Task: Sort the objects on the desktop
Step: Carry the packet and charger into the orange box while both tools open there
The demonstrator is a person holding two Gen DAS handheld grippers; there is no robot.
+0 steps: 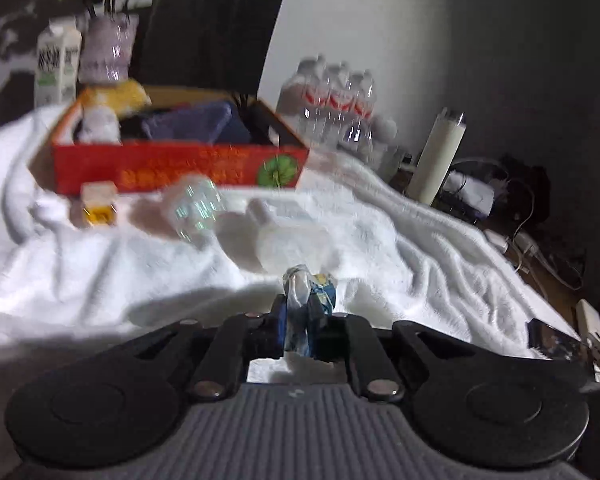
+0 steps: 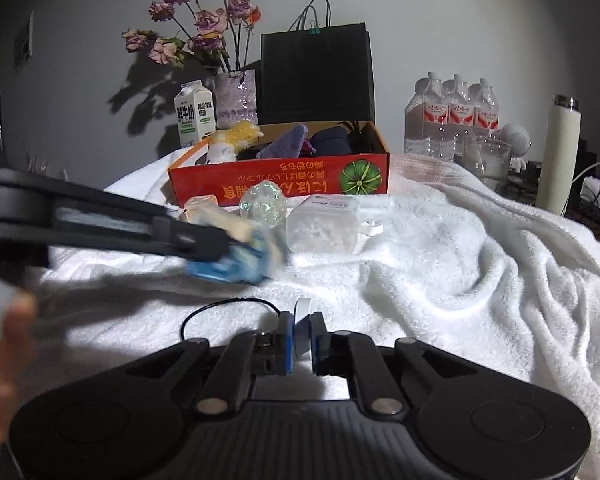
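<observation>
A: What do we have in the left gripper (image 1: 299, 312)?

B: We see its jaws pressed on a crinkled blue-and-white packet (image 1: 309, 300), which sticks up between the pads. From the right wrist view the same packet (image 2: 236, 256) hangs blurred above the white towel (image 2: 440, 264), in front of the clear bottles.

A: And the right gripper (image 2: 302, 334)?

B: We see it pinching a small white disc (image 2: 302, 320), held on edge between the blue pads, with a thin black cord (image 2: 204, 314) looping off to the left over the towel.

A: Where is the red box (image 2: 280, 178)?

B: It sits open at the far side of the towel, already holding a yellow fluffy thing (image 2: 240, 134), a purple cloth (image 2: 284, 142) and something dark we cannot make out. Just in front of it lie an iridescent clear ball (image 2: 262, 204) and a clear plastic bottle (image 2: 324, 228) on its side, close together.

A: Behind the box?

B: We see a milk carton (image 2: 194, 118), a vase of dried roses (image 2: 236, 98) and a black paper bag (image 2: 316, 76). A pack of water bottles (image 2: 452, 118) and a white flask (image 2: 558, 156) stand to the right.
</observation>
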